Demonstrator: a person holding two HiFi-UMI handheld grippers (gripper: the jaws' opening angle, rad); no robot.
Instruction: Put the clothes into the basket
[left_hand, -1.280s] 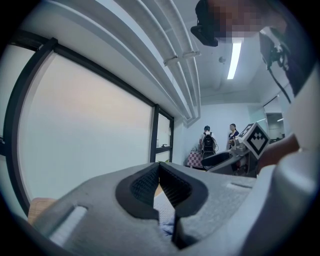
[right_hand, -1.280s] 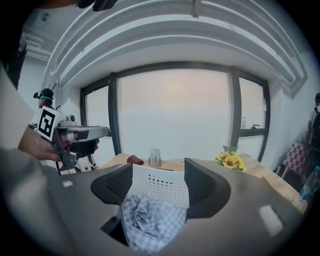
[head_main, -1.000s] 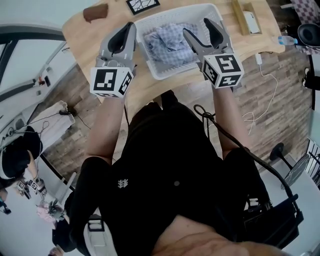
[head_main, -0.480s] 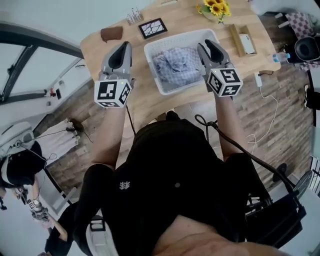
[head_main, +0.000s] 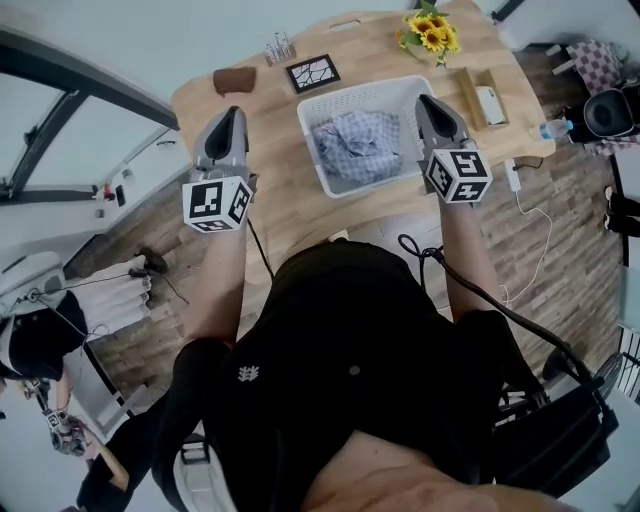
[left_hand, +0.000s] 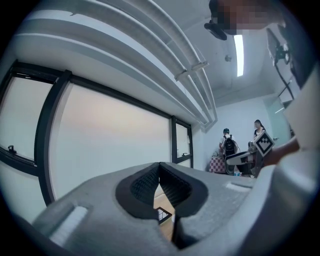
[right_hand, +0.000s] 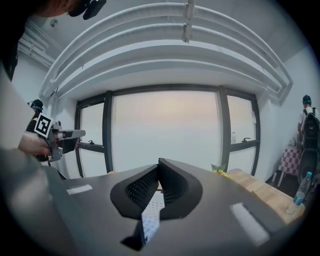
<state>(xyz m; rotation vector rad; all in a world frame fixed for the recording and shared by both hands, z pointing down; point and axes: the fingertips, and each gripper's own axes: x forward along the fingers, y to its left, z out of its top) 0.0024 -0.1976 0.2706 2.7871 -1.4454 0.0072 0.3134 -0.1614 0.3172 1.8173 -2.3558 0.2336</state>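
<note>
Since the blue checked clothes already lie bunched in the white basket on the worktop, the task looks done. Right claw has just been closing and is clenched empty. Left claw is clenched empty too. Next move, likely: scan for stray garments.

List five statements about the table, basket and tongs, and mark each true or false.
1. The cloth lies in the basket. True.
2. The sunflowers stand in the basket. False: they stand on the table beyond it.
3. The right tongs grip the cloth. False: they have just closed on nothing, above the basket's right rim.
4. A frame lies on the table. True.
5. The left tongs are over the basket. False: they are shut over bare table to its left.
</note>
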